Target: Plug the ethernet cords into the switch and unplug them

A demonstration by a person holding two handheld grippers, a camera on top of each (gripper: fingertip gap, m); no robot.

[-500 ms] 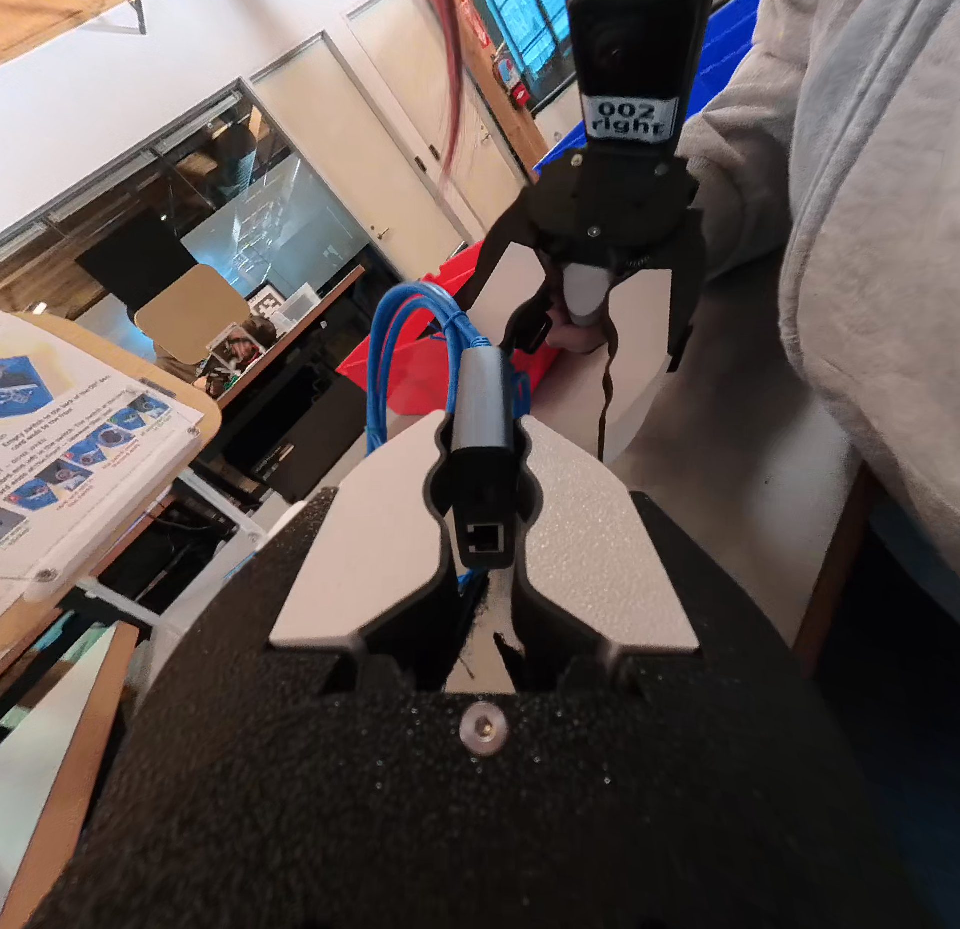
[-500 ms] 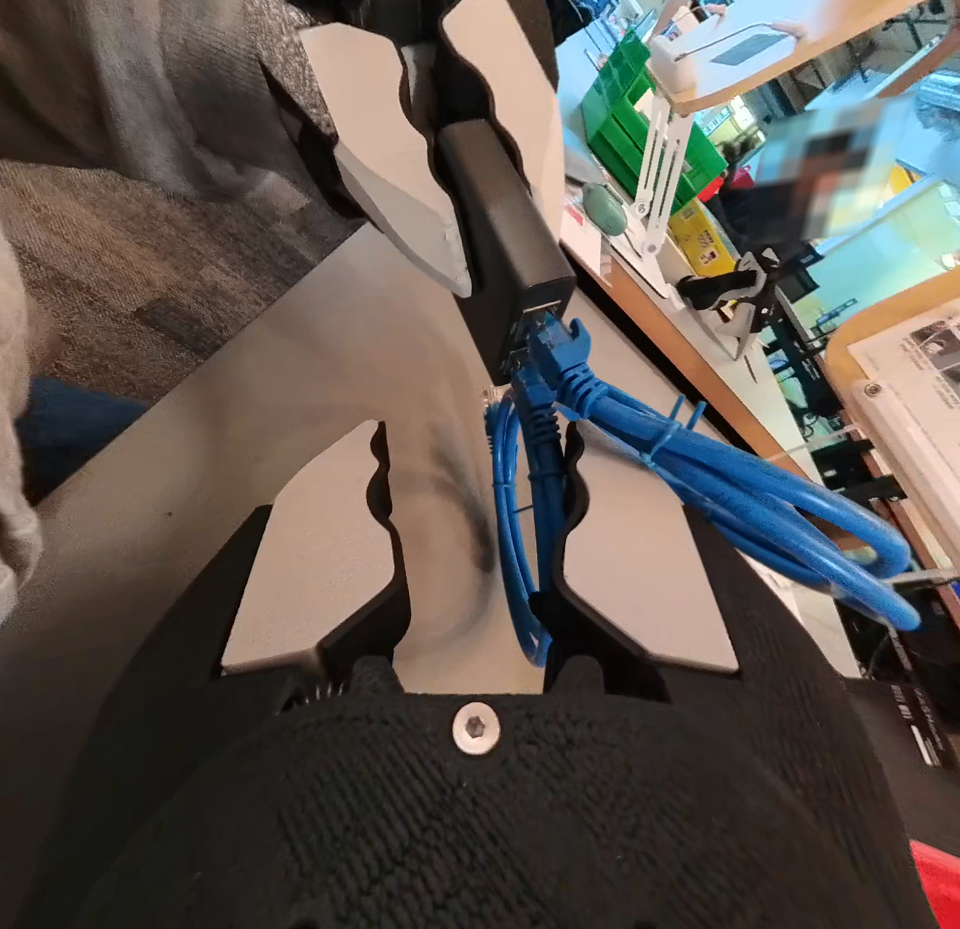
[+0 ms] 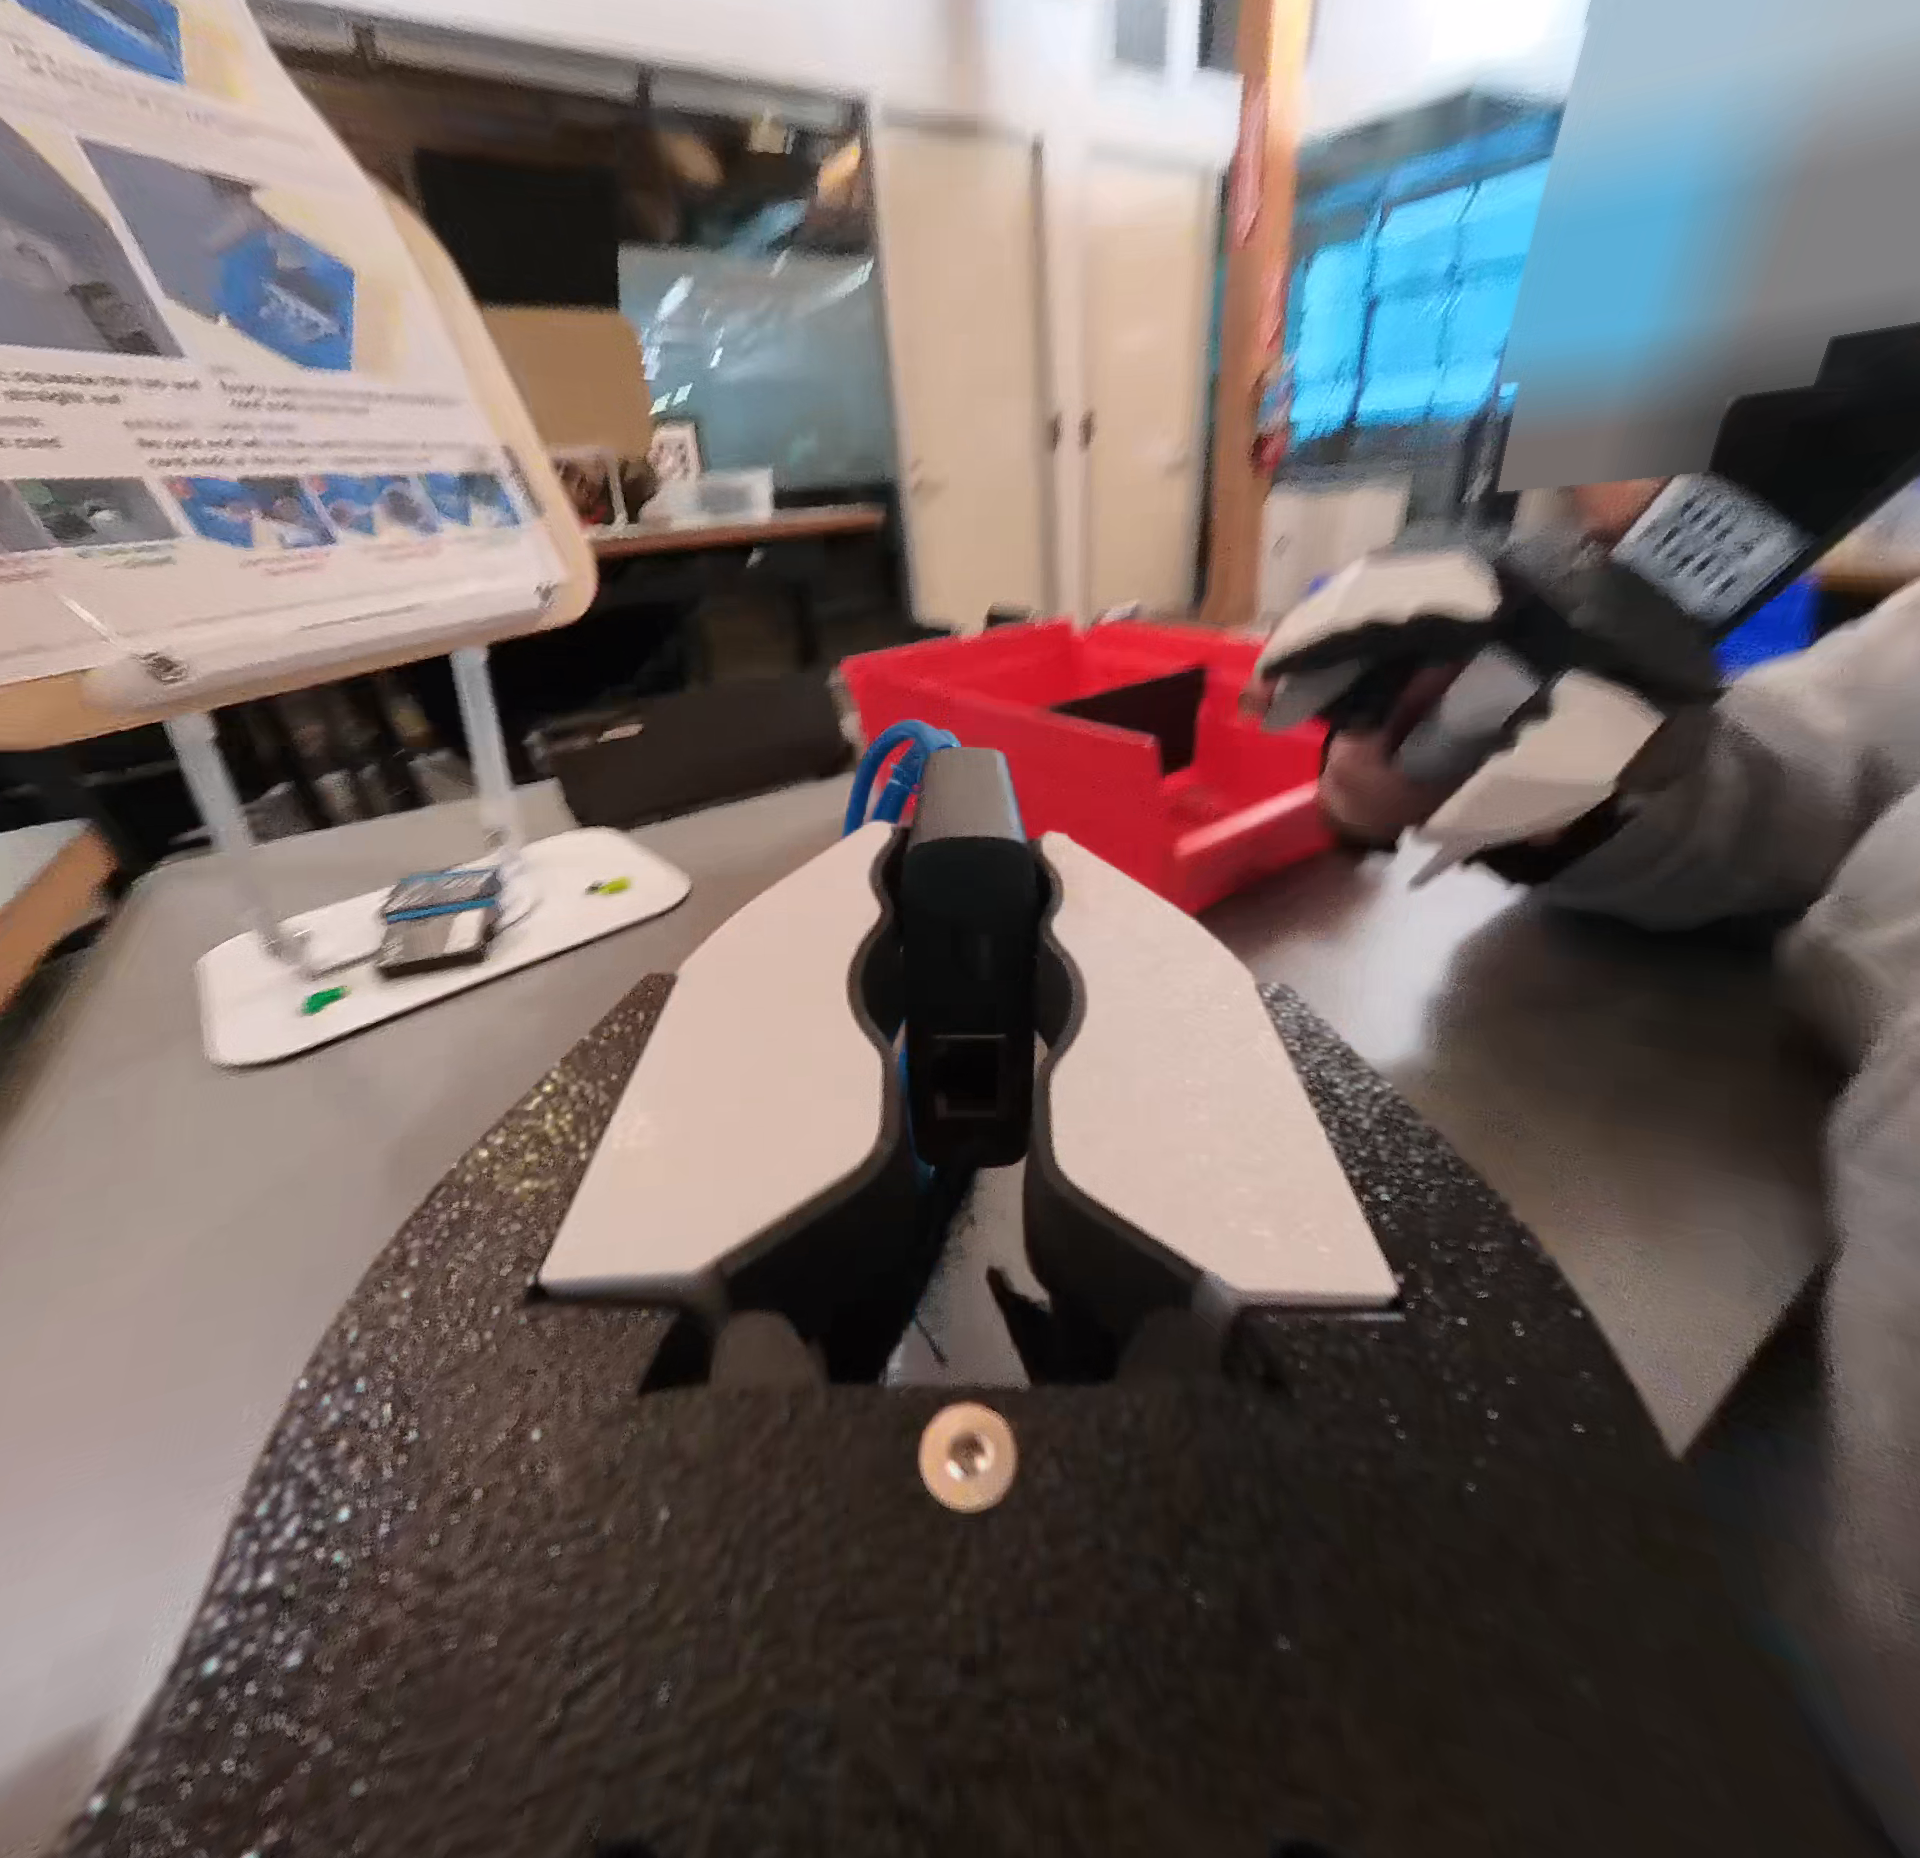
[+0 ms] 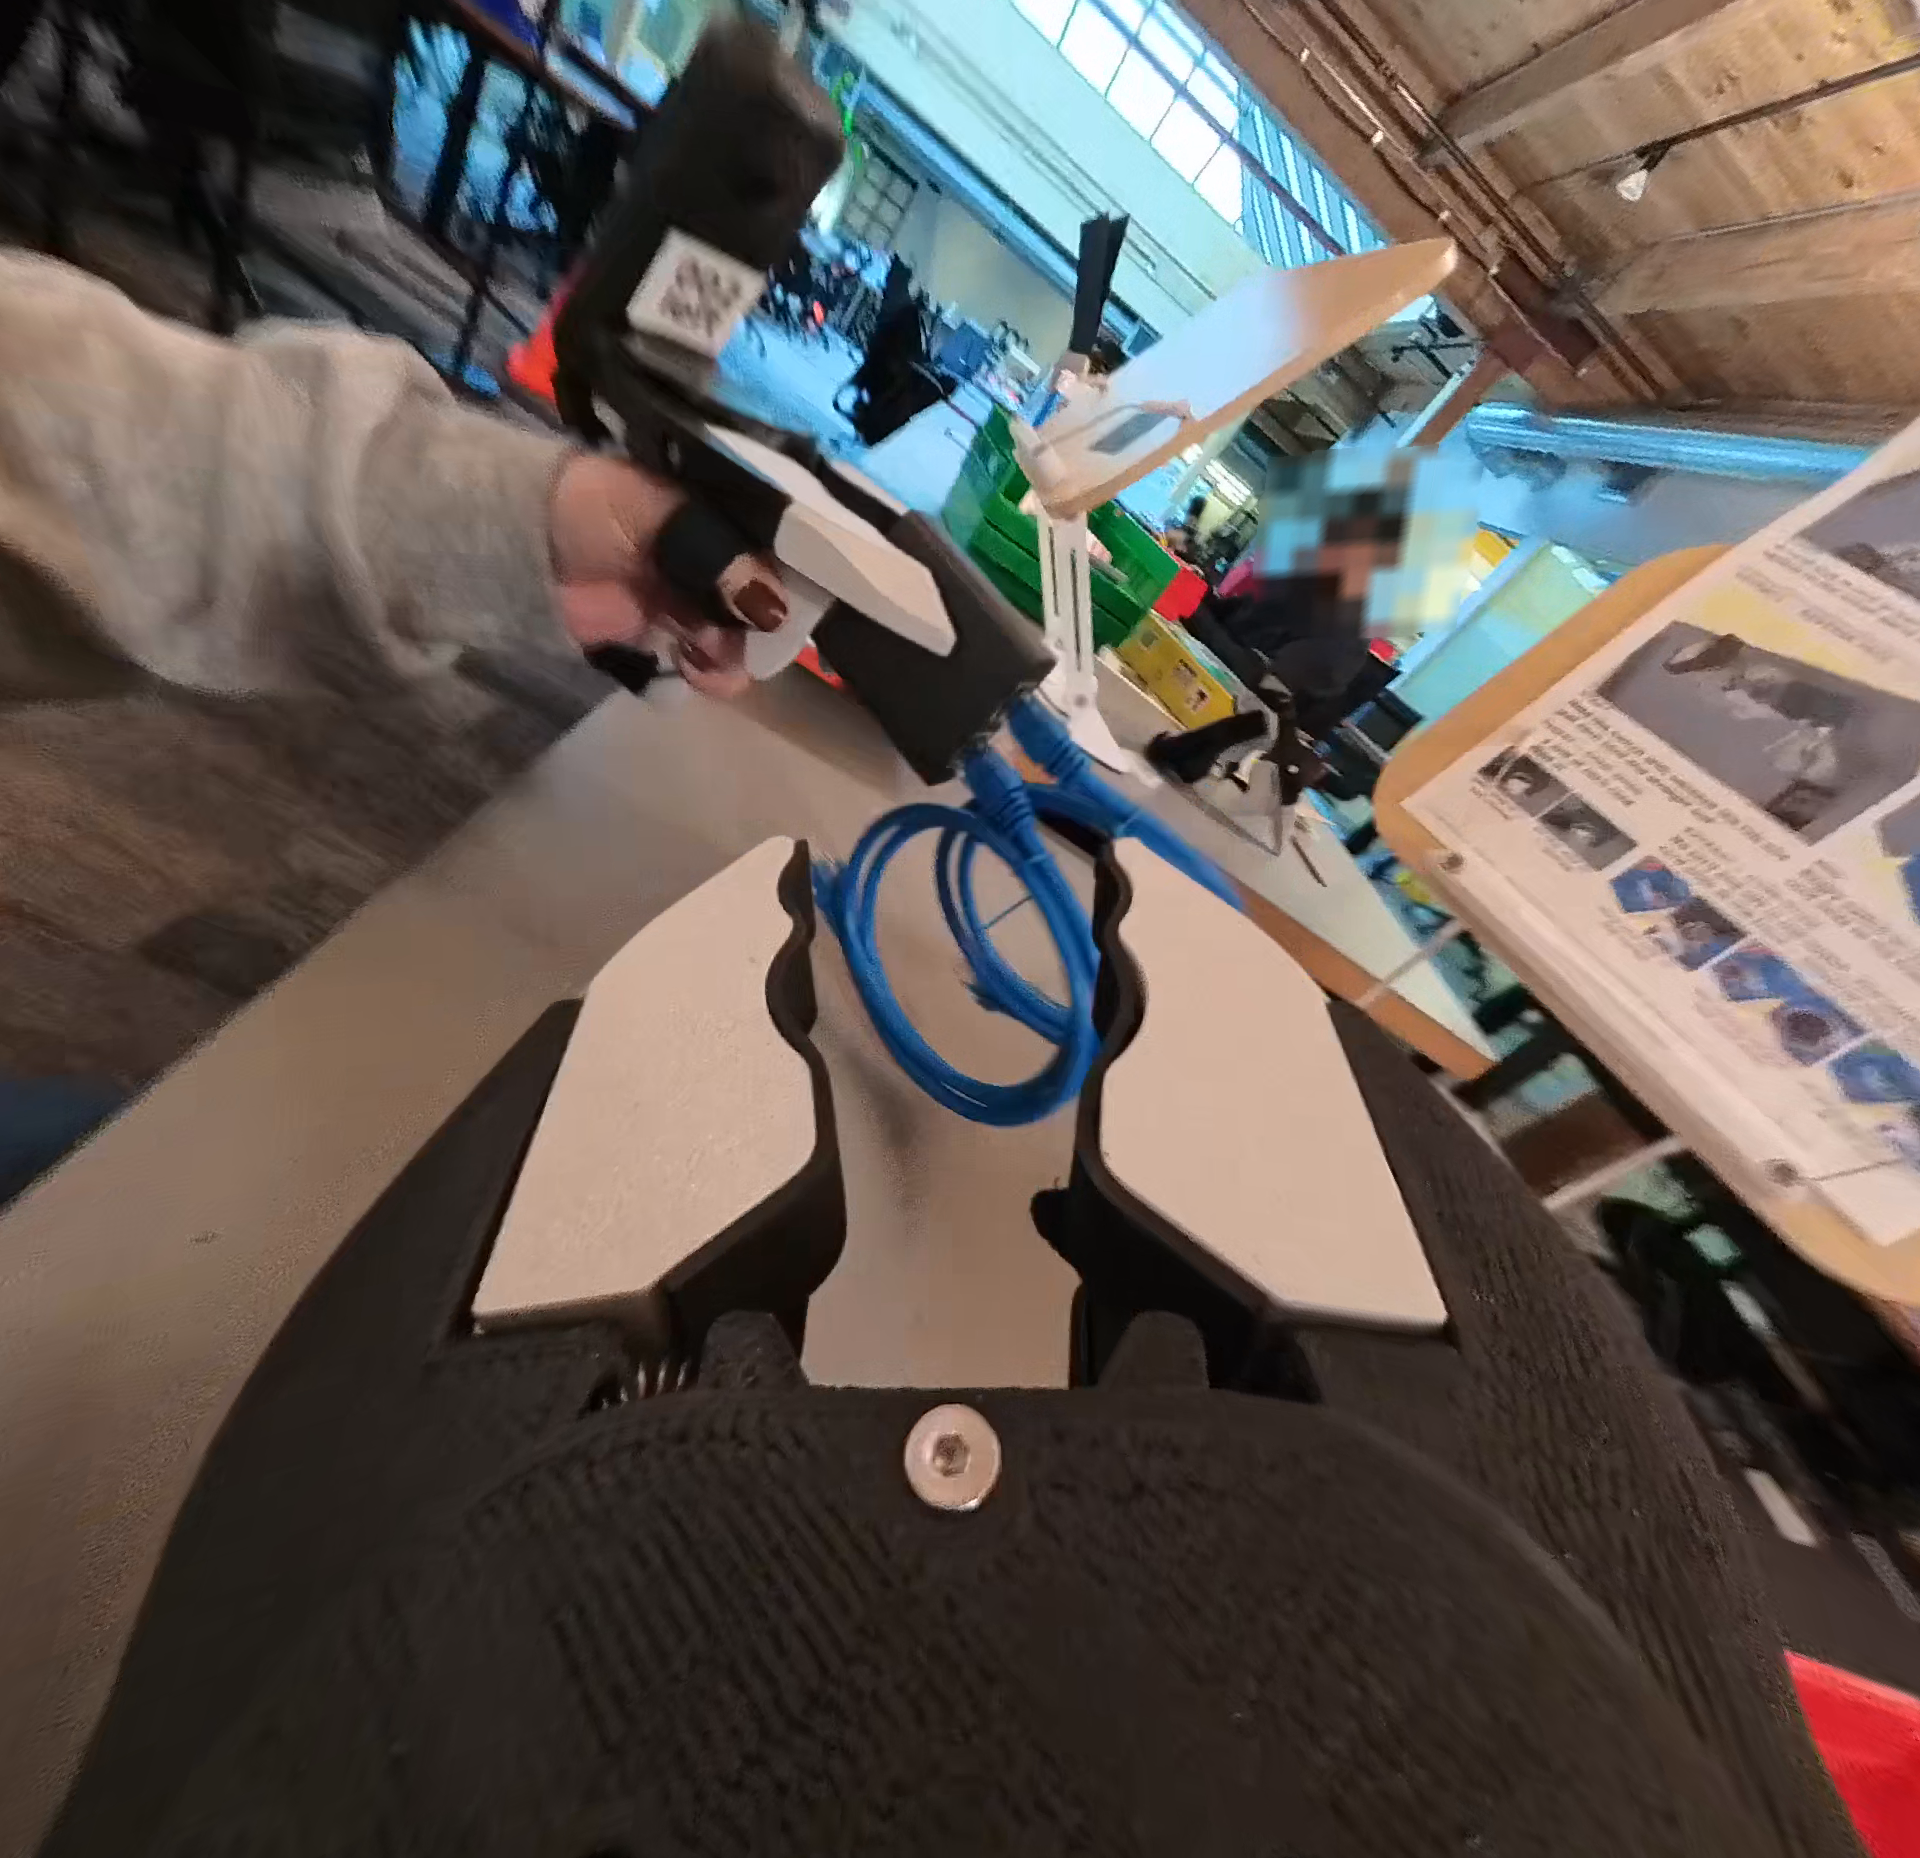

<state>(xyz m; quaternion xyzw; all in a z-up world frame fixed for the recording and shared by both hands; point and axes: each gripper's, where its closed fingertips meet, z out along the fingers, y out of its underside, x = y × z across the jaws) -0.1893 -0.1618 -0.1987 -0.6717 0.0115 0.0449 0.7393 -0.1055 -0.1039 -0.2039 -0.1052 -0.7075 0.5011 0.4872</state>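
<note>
Black plastic fills the left gripper (image 3: 966, 935): its jaws are clamped on the switch (image 3: 971, 977), held off the table (image 3: 436, 1164) with an unused port facing back toward the camera. Half a second ago the right gripper (image 4: 951, 935) sat close in front of the switch, its jaws wide around the blue ethernet cords (image 4: 997, 987). Now it has drawn back and off to the side, and the jaws have narrowed but stand apart, gripping nothing — the coiled cords merely show between them, farther off. Two blue plugs still sit in the switch's far end, and the cords hang from it in a loop. To my eye that suggests the plugging half is done, or nearly, and the right gripper is lining up again for the next plug; nothing looks pulled out yet.

The table is a smooth pale grey top, reflective in places. On it stand a red bin (image 3: 1091, 738) and a white-footed stand carrying an instruction sheet (image 3: 239, 374). Beyond lies a busy workshop — green crates (image 4: 1029, 541), more tables, a timber ceiling and tall windows.
</note>
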